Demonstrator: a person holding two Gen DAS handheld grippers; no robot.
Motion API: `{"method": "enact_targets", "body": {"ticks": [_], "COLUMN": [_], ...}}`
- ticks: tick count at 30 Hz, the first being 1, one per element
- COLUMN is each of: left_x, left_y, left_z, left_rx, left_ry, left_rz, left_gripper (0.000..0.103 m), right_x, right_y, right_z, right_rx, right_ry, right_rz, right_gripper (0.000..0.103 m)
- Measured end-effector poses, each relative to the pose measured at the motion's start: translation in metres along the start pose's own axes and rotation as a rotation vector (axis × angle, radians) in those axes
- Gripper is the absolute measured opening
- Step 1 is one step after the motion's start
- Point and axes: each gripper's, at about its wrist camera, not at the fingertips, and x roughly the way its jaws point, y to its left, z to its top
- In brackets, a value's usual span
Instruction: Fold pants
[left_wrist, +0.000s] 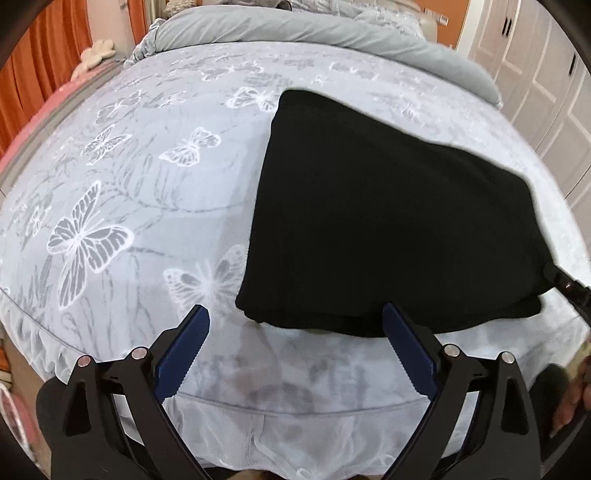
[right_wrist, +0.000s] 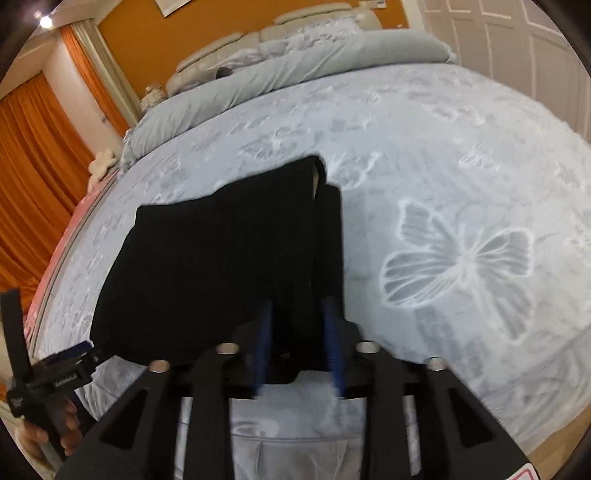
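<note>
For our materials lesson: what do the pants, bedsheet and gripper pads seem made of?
Pants: soft matte black fabric, likely knit; it drapes and folds.
Bedsheet: smooth woven cloth, printed butterflies.
Pads on the left gripper: blue rubber or plastic, serrated edges.

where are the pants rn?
Pants lie folded on the butterfly bedspread near the bed's foot edge, right of the open left gripper; right gripper grips their near edge.

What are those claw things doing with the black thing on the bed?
A person is folding black pants on a bed with a butterfly bedspread, holding a gripper in each hand. The right gripper is pinching the near edge of the pants. The left gripper is open by the near left corner, holding nothing. The pants already look folded into a short, thick bundle.
</note>
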Motion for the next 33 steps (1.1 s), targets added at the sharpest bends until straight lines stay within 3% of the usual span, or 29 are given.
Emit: {"method": "enact_targets", "body": {"ticks": [3, 7, 10, 18, 26, 33], "left_x": [-0.012, -0.003, 0.013, 0.050, 0.057, 0.065], "left_y": [0.016, 0.033, 0.035, 0.025, -0.001, -0.006], "left_z": [0.005, 0.013, 0.019, 0.025, 0.028, 0.032], "left_rx": [-0.078, -0.187, -0.196, -0.196, -0.097, -0.081], "left_ry": [-0.009, 0.034, 0.069, 0.146, 0.096, 0.075], "left_rz": [-0.115, -0.224, -0.225, -0.225, -0.105, -0.090], "left_gripper": [0.093, 0.093, 0.093, 0.092, 0.096, 0.098], "right_x": [-0.008, 0.001, 0.015, 0.043, 0.056, 0.067], "right_y": [-0.004, -0.015, -0.020, -0.029, -0.018, -0.001], "right_z": [0.001, -0.003, -0.008, -0.011, -0.011, -0.012], "right_rx": [0.021, 0.056, 0.094, 0.218, 0.214, 0.144], "right_ry": [0.001, 0.047, 0.098, 0.151, 0.130, 0.085], "right_rz": [0.007, 0.026, 0.039, 0.170, 0.170, 0.162], "right_gripper": [0.057, 0.061, 0.063, 0.069, 0.081, 0.098]}}
